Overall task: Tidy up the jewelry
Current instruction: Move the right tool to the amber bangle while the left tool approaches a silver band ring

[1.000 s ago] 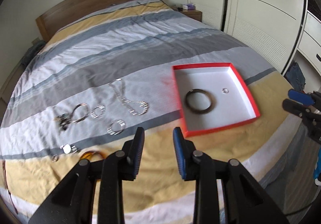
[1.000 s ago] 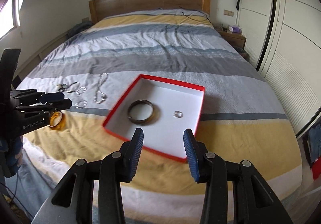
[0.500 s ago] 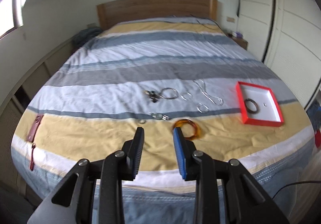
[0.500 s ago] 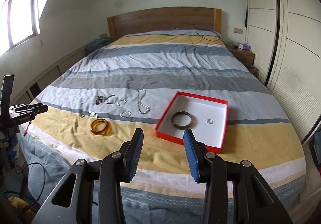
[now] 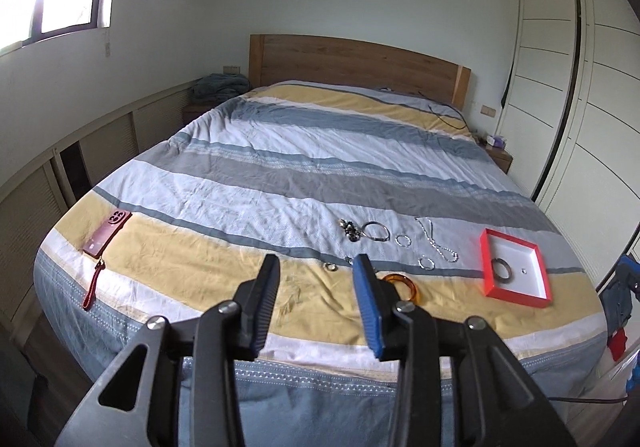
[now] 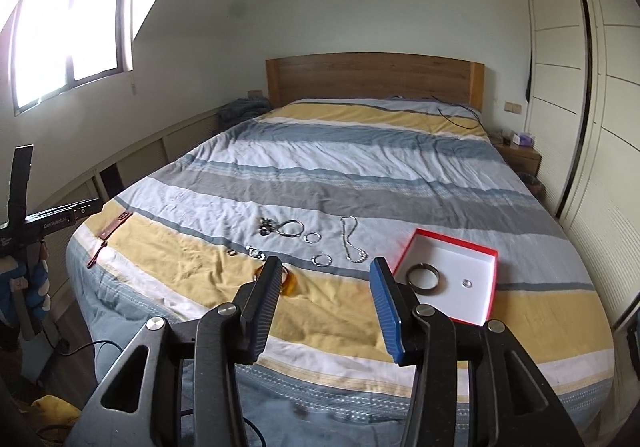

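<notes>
A red box with a white inside [image 5: 536,265] [image 6: 476,259] lies on the bed's near right part and holds a dark bangle [image 5: 501,269] [image 6: 422,275] and a small ring [image 6: 465,282]. Left of it on the bedcover lie a silver chain [image 5: 436,243] [image 6: 351,241], several silver rings and hoops [image 5: 402,240] [image 6: 312,237], a key-like cluster [image 5: 351,229] [image 6: 266,225] and an amber bangle [image 5: 404,284] [image 6: 291,282]. My left gripper [image 5: 316,279] and right gripper [image 6: 325,281] are both open and empty, held back off the foot of the bed.
A red phone with a wrist strap [image 5: 106,235] [image 6: 114,225] lies at the bed's near left corner. A wooden headboard [image 6: 374,77] stands at the far end. White wardrobes [image 6: 580,87] line the right wall. A nightstand [image 6: 520,157] is beside them.
Both grippers have pulled back and up from close over the box and jewelry to beyond the foot of the bed. Both jaws stayed open. The jewelry has not moved.
</notes>
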Tool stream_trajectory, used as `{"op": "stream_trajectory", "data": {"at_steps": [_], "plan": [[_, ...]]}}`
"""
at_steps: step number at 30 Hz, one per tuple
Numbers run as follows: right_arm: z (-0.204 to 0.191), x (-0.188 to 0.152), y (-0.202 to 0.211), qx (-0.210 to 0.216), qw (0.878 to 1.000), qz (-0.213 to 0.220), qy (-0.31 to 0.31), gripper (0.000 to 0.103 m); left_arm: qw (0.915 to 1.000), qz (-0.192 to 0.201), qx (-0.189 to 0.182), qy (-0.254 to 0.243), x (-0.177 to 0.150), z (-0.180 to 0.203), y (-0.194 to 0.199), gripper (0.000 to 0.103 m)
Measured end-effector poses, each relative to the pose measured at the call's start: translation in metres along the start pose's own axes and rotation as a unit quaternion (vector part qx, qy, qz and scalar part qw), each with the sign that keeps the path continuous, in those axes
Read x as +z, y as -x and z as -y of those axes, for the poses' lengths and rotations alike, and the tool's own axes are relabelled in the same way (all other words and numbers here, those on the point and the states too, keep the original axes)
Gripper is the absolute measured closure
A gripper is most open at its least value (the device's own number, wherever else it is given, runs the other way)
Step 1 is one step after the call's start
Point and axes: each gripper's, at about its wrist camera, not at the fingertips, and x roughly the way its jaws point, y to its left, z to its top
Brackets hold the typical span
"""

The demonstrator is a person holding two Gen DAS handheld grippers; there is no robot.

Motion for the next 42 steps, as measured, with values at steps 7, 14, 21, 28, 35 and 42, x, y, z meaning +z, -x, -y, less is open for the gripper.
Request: {"op": "stream_trajectory", "data": {"at_steps": [7, 14, 21, 28, 35, 42], "plan": [[-0.015, -0.005, -0.045, 0.020, 0.999, -0.040, 0.010, 0.056, 0.9996, -0.028, 0.005, 0.002, -0.009, -0.004, -0.030, 0.067], [-0.014, -0.024, -0.116, 0.038, 0.994, -0.105, 0.005, 0.056, 0.9967, -0.081, -0.002, 0.003, -0.031, 0.000, -0.100, 0.067], [-0.011, -0.047, -0.193, 0.069, 0.984, -0.163, -0.008, 0.056, 0.9915, -0.130, -0.008, 0.003, -0.049, 0.012, -0.178, 0.067], [-0.017, -0.055, -0.277, 0.106, 0.973, -0.204, -0.025, 0.058, 0.9858, -0.168, -0.011, -0.002, -0.059, 0.026, -0.250, 0.067], [-0.034, -0.057, -0.350, 0.144, 0.962, -0.228, -0.027, 0.060, 0.9834, -0.181, -0.010, 0.002, -0.055, 0.029, -0.305, 0.067], [-0.035, -0.066, -0.388, 0.154, 0.957, -0.242, -0.034, 0.061, 0.9822, -0.188, 0.003, -0.007, -0.053, 0.031, -0.342, 0.067]]}}
